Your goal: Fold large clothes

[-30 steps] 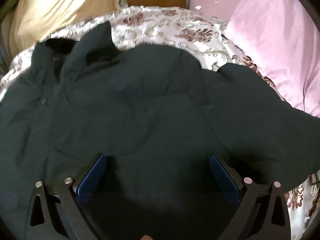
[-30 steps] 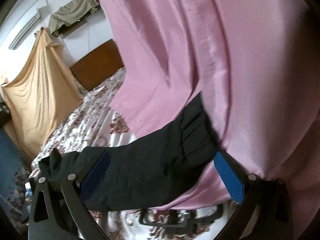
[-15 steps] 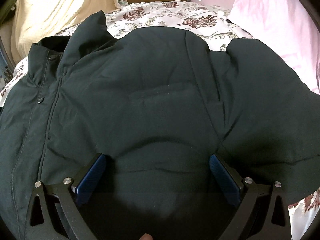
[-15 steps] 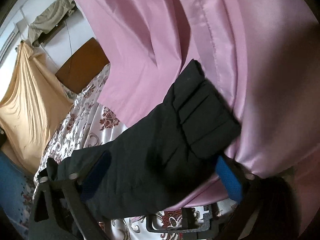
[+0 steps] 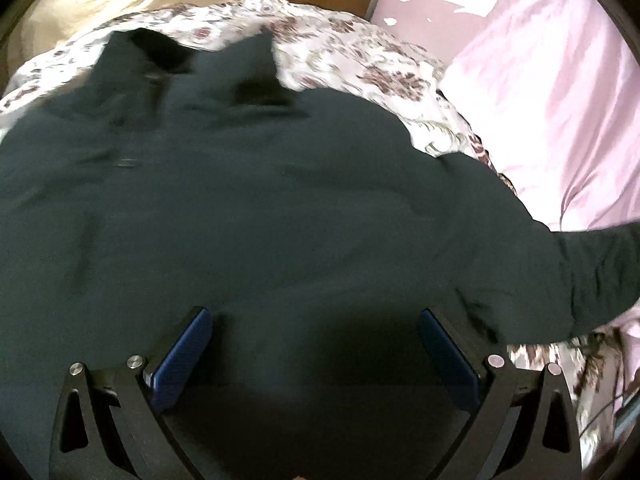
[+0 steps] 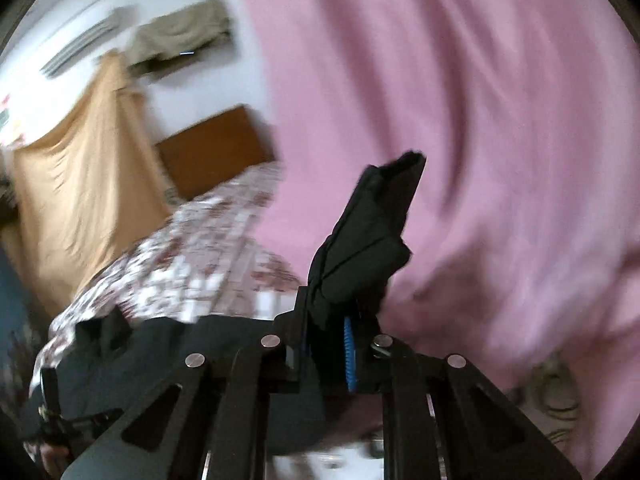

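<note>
Right tongs (image 6: 326, 354) pinched the jacket's sleeve cuff (image 6: 372, 248); left tongs (image 5: 316, 344) gaped wide over the jacket (image 5: 260, 220).
The bulky cuff, gripped only at its end, could slip free mid-fold and flop against the pink curtain (image 6: 500, 140) at frame right.

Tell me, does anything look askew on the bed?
Nothing looks damaged. The dark jacket lies unfolded on the floral bedspread, with its sleeve cuff lifted, pinched in the right gripper.

left claw (image 5: 316, 344): jaws spread wide, blue pads facing each other, poised low over the dark jacket (image 5: 248, 208), nothing between them | right claw (image 6: 326, 344): jaws pinched together on the jacket's sleeve cuff (image 6: 372, 244), cuff standing up above the fingertips
</note>
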### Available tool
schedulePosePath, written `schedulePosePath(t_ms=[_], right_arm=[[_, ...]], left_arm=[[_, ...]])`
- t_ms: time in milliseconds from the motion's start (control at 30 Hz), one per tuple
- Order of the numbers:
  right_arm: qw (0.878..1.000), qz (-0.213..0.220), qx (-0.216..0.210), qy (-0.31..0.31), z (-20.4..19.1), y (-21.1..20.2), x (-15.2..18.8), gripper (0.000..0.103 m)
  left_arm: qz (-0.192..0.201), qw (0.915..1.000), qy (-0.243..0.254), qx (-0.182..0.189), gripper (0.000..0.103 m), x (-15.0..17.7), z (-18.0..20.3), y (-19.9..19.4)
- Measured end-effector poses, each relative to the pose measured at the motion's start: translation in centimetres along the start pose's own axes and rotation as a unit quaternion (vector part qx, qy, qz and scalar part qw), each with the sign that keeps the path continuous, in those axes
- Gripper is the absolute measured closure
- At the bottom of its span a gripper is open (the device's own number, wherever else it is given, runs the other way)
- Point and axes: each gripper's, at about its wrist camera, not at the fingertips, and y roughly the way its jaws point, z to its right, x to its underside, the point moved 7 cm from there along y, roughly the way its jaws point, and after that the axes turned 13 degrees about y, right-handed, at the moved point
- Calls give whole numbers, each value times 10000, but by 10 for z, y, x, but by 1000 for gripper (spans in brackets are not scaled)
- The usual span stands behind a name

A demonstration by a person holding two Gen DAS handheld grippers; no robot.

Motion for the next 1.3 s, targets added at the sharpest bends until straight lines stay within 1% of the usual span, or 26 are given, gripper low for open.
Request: schedulePosePath(t_ms=[67, 100, 200, 267, 300, 367, 400, 433, 500, 600, 633, 700, 767, 800, 833, 900, 933, 967, 1033, 1100, 1133, 1167, 1200, 1233, 1267, 1300], right_arm=[[9983, 10, -391, -437, -54, -10, 7, 90], [9967, -14, -541, -597, -76, -13, 11, 90], [9873, -269, -1161, -1050, -156, -18, 37, 90], [9809, -442, -1440, -1227, -191, -22, 57, 90], [9760, -587, -1616, -1334, -220, -20, 72, 90], [9693, -781, -1803, -1475, -248, -27, 97, 90], [9645, -948, -1897, -1575, -272, -24, 116, 91], [9606, -1086, -1962, -1642, -288, -23, 131, 91], [9526, -1366, -2078, -1754, -314, -21, 162, 91], [9379, -1799, -2275, -1905, -352, -22, 216, 91], [9342, -1891, -2331, -1929, -354, -21, 229, 91], [9231, -2146, -2496, -1987, -372, -28, 263, 91], [9149, -2351, -2602, -1999, -367, -25, 291, 91], [9088, -2493, -2658, -2032, -371, -27, 307, 91], [9052, -2573, -2675, -2069, -371, -23, 319, 91], [8952, -2777, -2687, -2220, -369, -21, 343, 91], [8898, -2865, -2687, -2324, -367, -21, 354, 91], [8855, -2930, -2671, -2423, -363, -23, 364, 91], [8791, -3021, -2653, -2558, -363, -26, 379, 91], [8744, -3058, -2685, -2643, -363, -30, 386, 91], [8728, -3060, -2690, -2688, -362, -32, 386, 91], [8717, -3042, -2715, -2718, -361, -34, 388, 91], [8709, -3025, -2745, -2734, -358, -36, 388, 91], [8697, -3010, -2774, -2757, -356, -38, 389, 91], [8685, -3000, -2798, -2783, -355, -41, 391, 90], [8667, -2985, -2824, -2829, -353, -45, 394, 90]], left_arm=[[67, 10000, -73, 13, 0, 7, -24, -28], [101, 9998, -147, 33, 0, 11, -36, -42], [205, 9985, -486, 119, 0, 18, -77, -80], [322, 9968, -710, 197, 0, 26, -104, -105], [375, 9959, -794, 219, 0, 29, -114, -115], [549, 9929, -1021, 280, 0, 42, -146, -144], [577, 9921, -1082, 282, 0, 45, -153, -149], [630, 9901, -1205, 337, 0, 52, -169, -161], [764, 9872, -1322, 455, 0, 59, -188, -173], [959, 9849, -1346, 520, 0, 64, -202, -182], [1024, 9838, -1355, 579, 0, 66, -207, -185], [1127, 9795, -1463, 805, 0, 67, -216, -185], [1216, 9704, -1733, 1161, 0, 66, -221, -177], [1225, 9672, -1833, 1260, 0, 68, -224, -174], [1233, 9613, -2012, 1424, 0, 67, -227, -165], [1207, 9535, -2251, 1600, 0, 67, -231, -149], [1202, 9517, -2298, 1646, 0, 68, -231, -144], [1190, 9479, -2391, 1734, 1, 65, -230, -132], [1118, 9448, -2492, 1811, 3, 64, -226, -119], [968, 9409, -2630, 1903, 12, 61, -221, -98], [913, 9409, -2648, 1906, 15, 63, -218, -95], [831, 9411, -2657, 1920, 24, 61, -215, -87], [769, 9429, -2632, 1891, 37, 61, -212, -83], [648, 9479, -2574, 1763, 47, 60, -210, -76], [568, 9522, -2508, 1646, 68, 59, -208, -72], [507, 9580, -2442, 1413, 86, 56, -208, -69]])
